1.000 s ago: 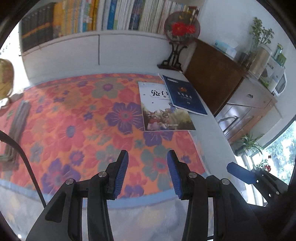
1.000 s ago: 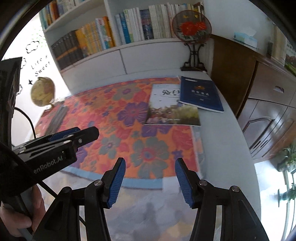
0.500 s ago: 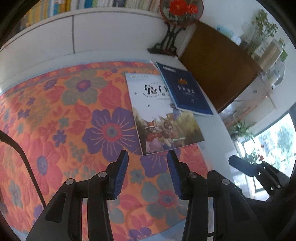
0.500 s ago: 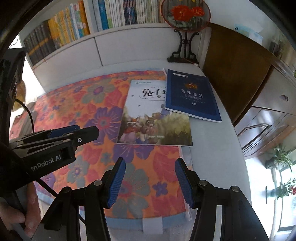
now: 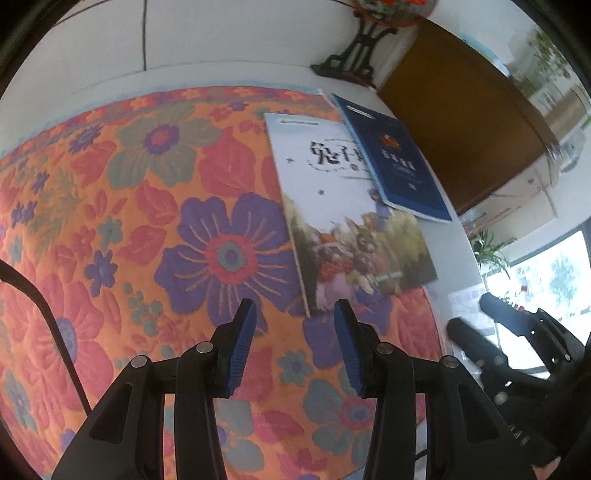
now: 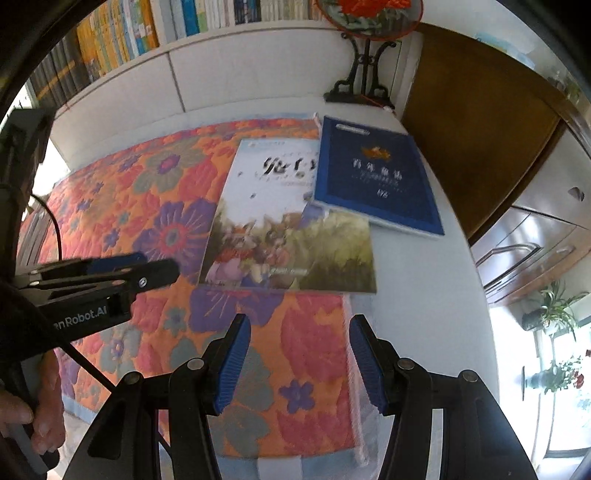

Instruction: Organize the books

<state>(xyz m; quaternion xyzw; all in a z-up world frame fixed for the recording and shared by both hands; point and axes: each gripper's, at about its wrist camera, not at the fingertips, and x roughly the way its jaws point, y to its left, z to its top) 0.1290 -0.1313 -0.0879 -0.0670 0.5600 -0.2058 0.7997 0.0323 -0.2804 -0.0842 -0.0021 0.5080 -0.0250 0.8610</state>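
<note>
The left gripper [image 5: 293, 314] hangs over the flowered cloth [image 5: 147, 221] with its blue-padded jaws spread and nothing between them; its tips sit just short of the near corner of the picture book [image 5: 343, 206]. The right gripper [image 6: 299, 328] is likewise spread and empty, above the near edge of the cloth, with the same picture book a little way ahead of it. In the right wrist view the left gripper's body shows at the left edge, printed with white lettering that reads "nRobot.AI" with the start cut off, and a hand [image 6: 40, 406] grips its handle.

Two books lie flat on the white table [image 6: 424, 295]. The picture book rests partly on the cloth, its cover white above with large Chinese characters and painted animals in grass below. The dark blue book [image 6: 373, 184] lies on its far right corner, overlapping it and reaching onto the bare table; it carries an orange emblem and pale Chinese writing, too blurred to read.

Behind the table a white shelf [image 6: 221, 55] holds a row of upright books [image 6: 147, 26], their spine titles too small to make out. A round fan ornament on a black stand [image 6: 364, 74] stands in the far corner, beside a brown cabinet [image 6: 480, 129].
</note>
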